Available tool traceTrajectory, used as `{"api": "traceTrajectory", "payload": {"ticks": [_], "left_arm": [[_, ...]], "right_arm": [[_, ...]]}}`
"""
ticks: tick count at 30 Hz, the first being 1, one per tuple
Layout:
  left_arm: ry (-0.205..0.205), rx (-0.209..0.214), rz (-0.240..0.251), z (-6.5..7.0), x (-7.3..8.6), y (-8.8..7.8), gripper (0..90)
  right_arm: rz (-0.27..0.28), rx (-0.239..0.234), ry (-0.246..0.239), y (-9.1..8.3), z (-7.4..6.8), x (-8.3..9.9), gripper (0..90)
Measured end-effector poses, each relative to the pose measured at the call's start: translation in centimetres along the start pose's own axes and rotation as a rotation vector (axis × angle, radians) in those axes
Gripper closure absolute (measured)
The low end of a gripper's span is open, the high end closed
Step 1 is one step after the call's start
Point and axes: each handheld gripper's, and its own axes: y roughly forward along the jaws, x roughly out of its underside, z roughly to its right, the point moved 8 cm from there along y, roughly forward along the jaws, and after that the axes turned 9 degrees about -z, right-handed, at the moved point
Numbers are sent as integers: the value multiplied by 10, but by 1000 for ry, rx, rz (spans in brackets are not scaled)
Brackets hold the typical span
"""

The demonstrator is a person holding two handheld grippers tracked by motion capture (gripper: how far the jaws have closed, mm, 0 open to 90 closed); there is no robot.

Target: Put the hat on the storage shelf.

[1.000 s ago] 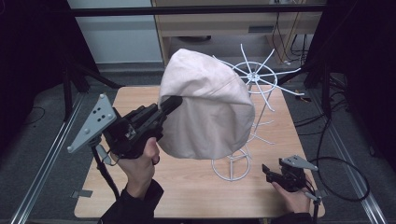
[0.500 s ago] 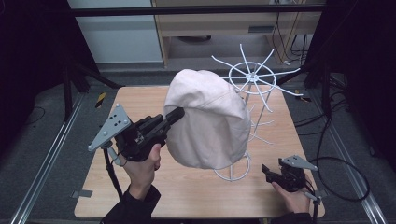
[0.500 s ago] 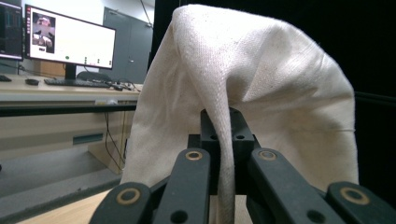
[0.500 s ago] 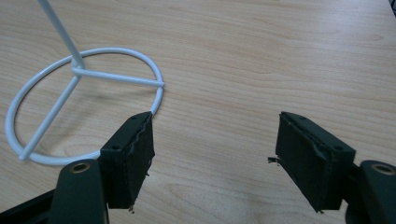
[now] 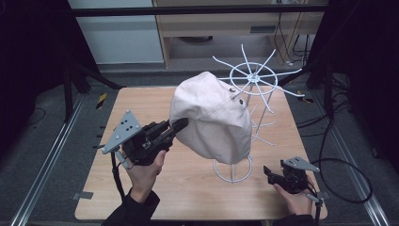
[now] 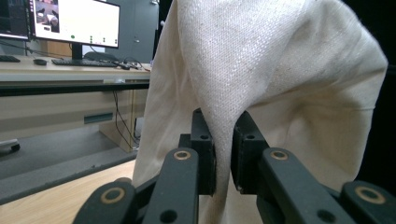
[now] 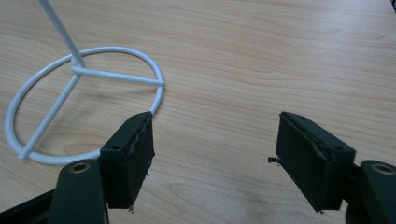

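Observation:
A beige cloth hat (image 5: 211,117) hangs against the white wire rack (image 5: 254,75), its top resting by one of the rack's upper arms. My left gripper (image 5: 181,123) reaches the hat's left edge from the left. In the left gripper view a fold of the hat (image 6: 280,70) runs down between the jaws of that gripper (image 6: 224,149). The jaws have just been opening and stand slightly apart around the fold. My right gripper (image 5: 267,173) rests low on the table, right of the rack's ring base (image 5: 233,172). It is the open gripper (image 7: 215,154) with nothing between its pads.
The rack's ring base (image 7: 84,70) lies just left of the right gripper's jaws. Thin white arms spread from the rack's hub toward the table's far right. Bare wooden table (image 5: 141,99) extends at the left and front. A desk with a monitor (image 6: 74,21) stands beyond.
The left gripper has carried the hat down and to the right, bringing it against the rack. Its jaws have parted a little around the cloth. The right gripper has stayed put.

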Motion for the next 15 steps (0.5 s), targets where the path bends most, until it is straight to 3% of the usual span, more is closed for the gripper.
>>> {"api": "traceTrajectory", "payload": {"ticks": [9,15], "left_arm": [[2,-9,-38,-4,14,2,706],[10,-19,-52,-7,23,-3,528]], "right_arm": [[1,5,-5,1,0,0,281],[4,8,-4,0,2,0,277]]}}
